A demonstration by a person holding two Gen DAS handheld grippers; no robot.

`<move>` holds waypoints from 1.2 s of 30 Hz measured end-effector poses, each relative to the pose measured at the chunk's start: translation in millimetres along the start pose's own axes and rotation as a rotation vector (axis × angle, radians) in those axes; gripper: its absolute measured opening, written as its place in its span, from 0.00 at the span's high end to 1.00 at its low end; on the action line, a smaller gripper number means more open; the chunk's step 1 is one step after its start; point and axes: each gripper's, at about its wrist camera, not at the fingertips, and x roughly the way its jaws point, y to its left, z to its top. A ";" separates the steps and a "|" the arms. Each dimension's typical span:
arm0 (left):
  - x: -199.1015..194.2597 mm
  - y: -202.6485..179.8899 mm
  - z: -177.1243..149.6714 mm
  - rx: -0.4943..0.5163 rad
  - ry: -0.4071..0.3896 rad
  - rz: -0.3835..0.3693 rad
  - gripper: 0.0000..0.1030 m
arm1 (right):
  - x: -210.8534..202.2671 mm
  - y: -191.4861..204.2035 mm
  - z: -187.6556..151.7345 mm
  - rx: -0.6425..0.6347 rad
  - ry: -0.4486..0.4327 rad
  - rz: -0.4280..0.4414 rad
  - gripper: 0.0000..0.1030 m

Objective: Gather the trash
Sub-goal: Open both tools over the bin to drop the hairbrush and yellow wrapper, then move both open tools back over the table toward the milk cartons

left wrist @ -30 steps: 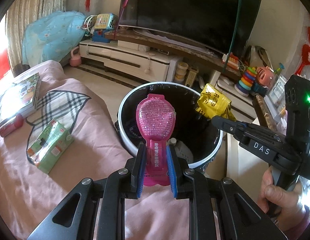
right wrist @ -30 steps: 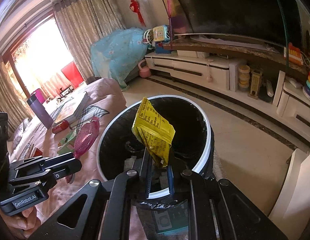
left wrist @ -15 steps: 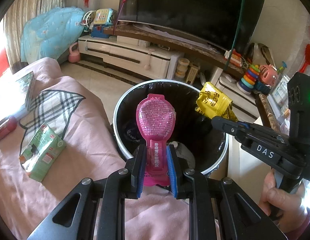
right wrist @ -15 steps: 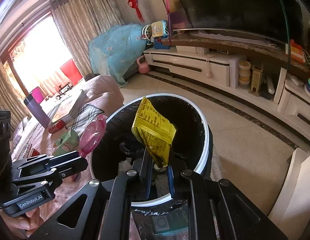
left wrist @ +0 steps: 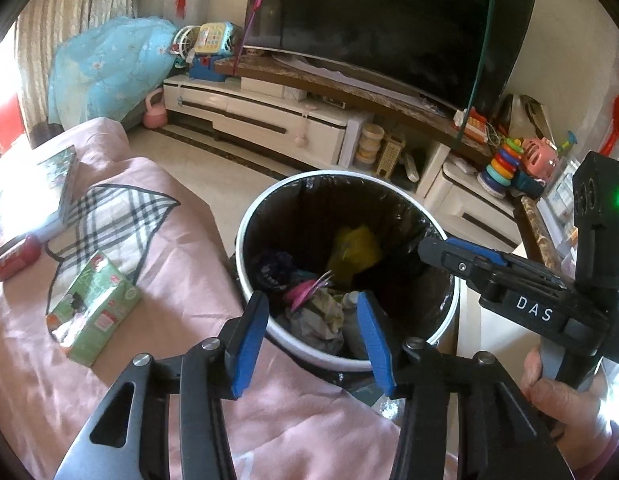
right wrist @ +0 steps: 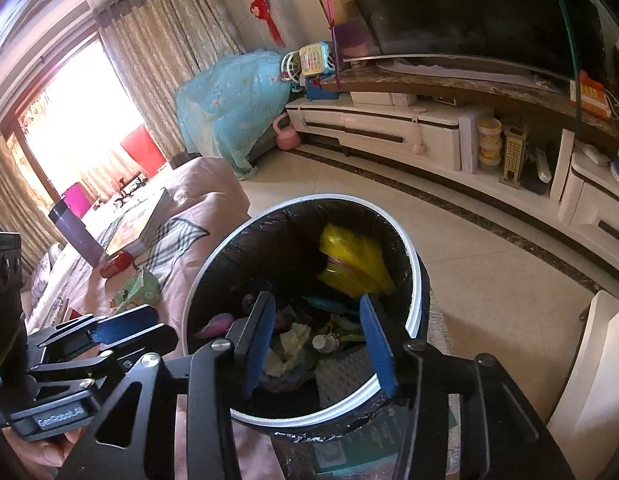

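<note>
"DAS", white caps, on black body of right gripper [left wrist: 461, 258], at 3 o'clock in left wrist view. "GenRobot.AI" on small plate on left gripper [right wrist: 121, 326] body, 8 o'clock in right wrist view. Other print too small to read.

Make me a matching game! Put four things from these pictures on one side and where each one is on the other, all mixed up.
Things:
1. yellow wrapper
2. green carton
3. red can
4. pink kettlebell

Places:
A. on the floor by the TV cabinet
B. inside the trash bin
C. beside the book
D. on the checked cloth

Pairs: 1-B, 2-D, 3-C, 4-A
</note>
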 end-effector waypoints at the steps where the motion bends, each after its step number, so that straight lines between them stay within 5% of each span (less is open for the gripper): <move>1: -2.9 1.4 -2.3 -0.004 -0.003 -0.004 0.55 | -0.5 0.4 -0.3 0.001 -0.001 0.003 0.54; 6: -18.8 11.4 -19.3 -0.029 -0.014 0.004 0.47 | -6.9 4.3 -5.2 0.010 -0.006 0.017 0.53; 13: -50.0 40.7 -53.6 -0.095 -0.029 0.039 0.38 | -22.7 26.7 -20.4 0.030 -0.041 0.056 0.11; 15: -60.7 52.2 -64.2 -0.122 -0.033 0.053 0.36 | -24.6 36.1 -25.3 0.033 -0.045 0.065 0.08; 36: -161.7 163.8 -145.9 -0.342 -0.094 0.219 0.31 | 21.6 159.5 -75.9 -0.016 0.077 0.153 0.04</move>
